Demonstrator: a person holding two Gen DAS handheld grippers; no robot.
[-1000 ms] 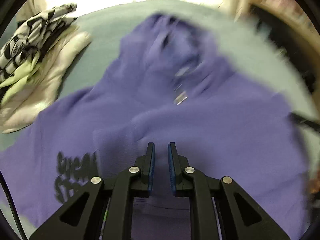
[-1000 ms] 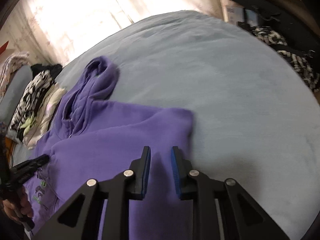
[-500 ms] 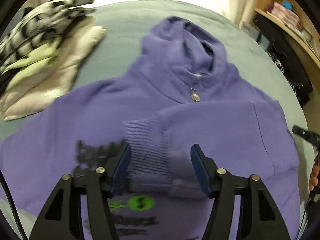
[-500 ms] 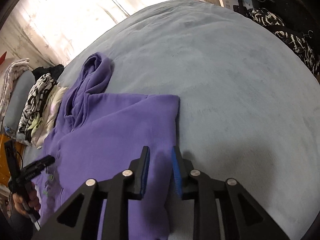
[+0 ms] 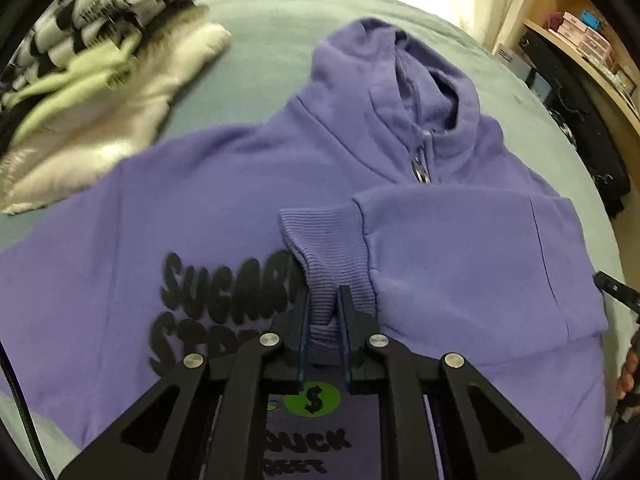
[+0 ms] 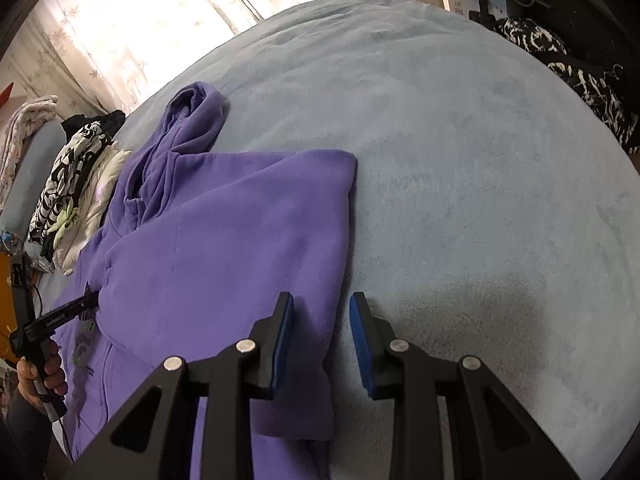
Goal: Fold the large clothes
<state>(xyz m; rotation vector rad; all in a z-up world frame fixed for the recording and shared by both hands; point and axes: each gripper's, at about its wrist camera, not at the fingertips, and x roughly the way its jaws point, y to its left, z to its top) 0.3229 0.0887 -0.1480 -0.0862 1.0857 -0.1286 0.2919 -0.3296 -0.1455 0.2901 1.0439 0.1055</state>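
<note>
A purple fleece zip hoodie (image 5: 248, 200) is being laid flat along the left side of a pale blue plush bed (image 6: 460, 168), hood towards the far edge. Black print on its chest is being read as "SUGAR" in part, above a green dollar-sign badge (image 5: 314, 398); the lower lettering cannot be read. The ribbed purple sleeve cuff (image 5: 324, 256) is being pinched by the left gripper (image 5: 322, 320), whose fingers have just been closing. The right gripper (image 6: 322, 340) is being held with fingers spread, having just been opening, around the hoodie's folded right edge without pressing it. Folded patterned clothes (image 5: 92, 60) are being kept at the far left corner.
</note>
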